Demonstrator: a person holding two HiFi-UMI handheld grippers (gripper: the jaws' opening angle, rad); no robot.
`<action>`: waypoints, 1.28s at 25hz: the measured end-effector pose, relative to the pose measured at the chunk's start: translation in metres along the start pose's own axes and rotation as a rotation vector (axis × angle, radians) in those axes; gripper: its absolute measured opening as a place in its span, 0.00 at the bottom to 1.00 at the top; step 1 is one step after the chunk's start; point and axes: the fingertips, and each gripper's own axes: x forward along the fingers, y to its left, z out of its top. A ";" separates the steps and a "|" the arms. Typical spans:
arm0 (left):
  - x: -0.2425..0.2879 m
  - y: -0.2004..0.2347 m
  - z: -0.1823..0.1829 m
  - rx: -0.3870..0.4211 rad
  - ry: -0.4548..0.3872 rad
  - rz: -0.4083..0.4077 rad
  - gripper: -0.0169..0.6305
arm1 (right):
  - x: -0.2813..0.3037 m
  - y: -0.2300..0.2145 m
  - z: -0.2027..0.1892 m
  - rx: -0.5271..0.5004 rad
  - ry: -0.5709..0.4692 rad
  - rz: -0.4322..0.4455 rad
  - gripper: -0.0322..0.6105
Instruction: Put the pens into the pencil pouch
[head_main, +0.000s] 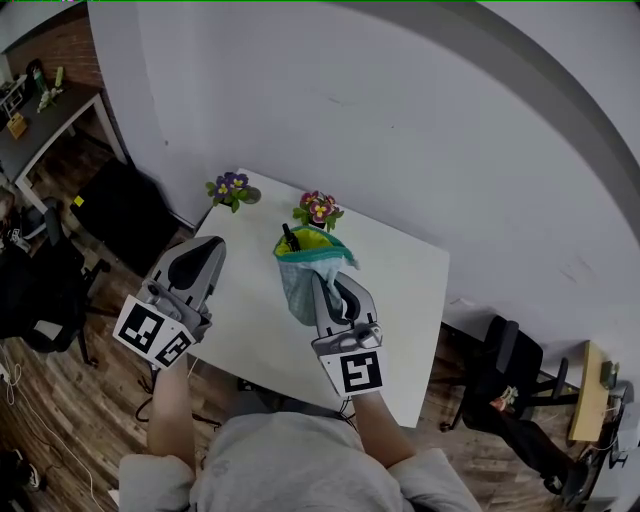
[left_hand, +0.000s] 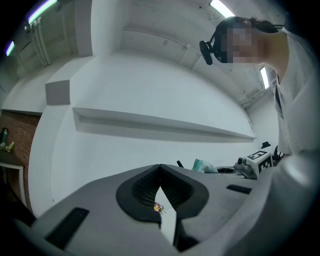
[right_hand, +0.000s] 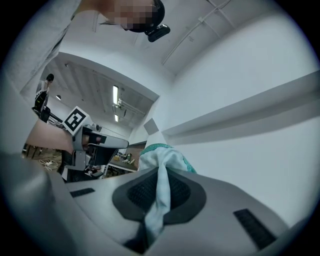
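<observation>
A teal pencil pouch (head_main: 298, 275) with a yellow lining hangs above the white table (head_main: 405, 300). My right gripper (head_main: 326, 287) is shut on its pale fabric, which bunches between the jaws in the right gripper view (right_hand: 161, 172). A black pen (head_main: 289, 237) sticks out of the pouch's open mouth. My left gripper (head_main: 208, 247) hovers to the left of the pouch, apart from it, over the table's left side. Its jaw tips meet with nothing between them (left_hand: 160, 167). From the left gripper view the pouch (left_hand: 206, 166) and pen (left_hand: 180, 163) show far right.
Two small flower pots stand at the table's far edge, one purple (head_main: 232, 188) and one pink (head_main: 318, 210). A white wall rises behind the table. Dark office chairs (head_main: 510, 375) stand on the wooden floor to either side.
</observation>
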 end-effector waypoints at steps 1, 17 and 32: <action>-0.002 0.000 -0.001 0.000 -0.003 0.011 0.06 | 0.000 -0.001 0.001 0.003 0.003 -0.001 0.10; -0.019 -0.028 -0.019 0.036 0.027 0.098 0.06 | -0.019 -0.023 0.006 0.050 0.047 -0.020 0.10; -0.008 -0.074 -0.025 0.040 0.040 0.107 0.06 | -0.062 -0.050 -0.004 0.106 0.069 -0.060 0.10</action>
